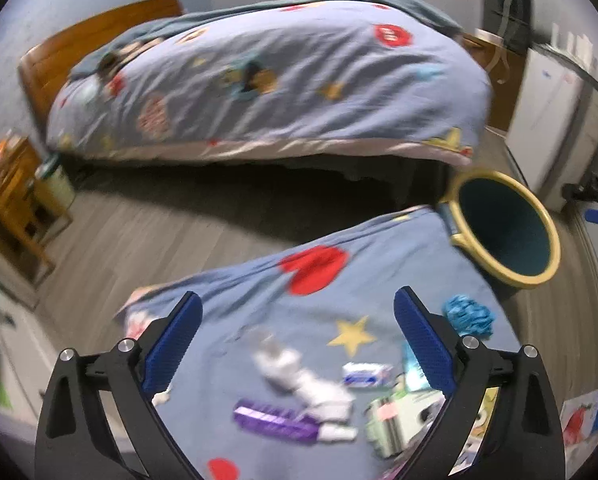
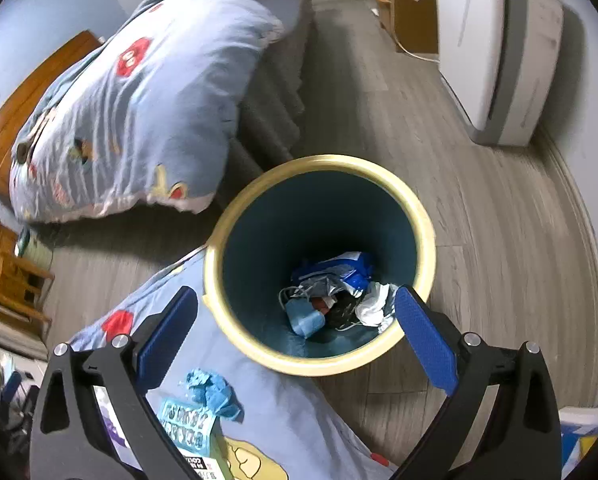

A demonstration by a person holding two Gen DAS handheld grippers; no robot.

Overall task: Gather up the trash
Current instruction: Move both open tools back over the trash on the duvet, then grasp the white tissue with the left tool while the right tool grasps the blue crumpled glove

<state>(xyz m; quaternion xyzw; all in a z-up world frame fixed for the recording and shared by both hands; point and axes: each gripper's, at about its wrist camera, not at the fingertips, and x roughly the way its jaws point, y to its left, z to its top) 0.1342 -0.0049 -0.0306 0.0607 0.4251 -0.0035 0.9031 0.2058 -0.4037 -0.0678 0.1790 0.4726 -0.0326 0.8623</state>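
A blue bin with a yellow rim (image 2: 419, 216) stands on the floor beside the near bed; it also shows in the left wrist view (image 1: 547, 232). Wrappers and tissue (image 2: 331, 296) lie in its bottom. My right gripper (image 2: 297, 316) is open and empty above the bin's mouth. My left gripper (image 1: 299, 328) is open and empty above the quilt, over white crumpled tissue (image 1: 299, 376), a purple wrapper (image 1: 275, 426), a small blue-white packet (image 1: 367, 376) and a blue crumpled ball (image 1: 469, 316). The ball (image 2: 213, 394) and a blister sheet (image 2: 185, 426) show in the right wrist view.
A second bed with the same blue quilt (image 1: 259, 80) stands across the wood floor (image 1: 147, 224). A wooden stool (image 1: 15, 208) is at left. A white cabinet (image 2: 495, 48) stands at right. A printed box (image 1: 403, 420) lies by my left gripper.
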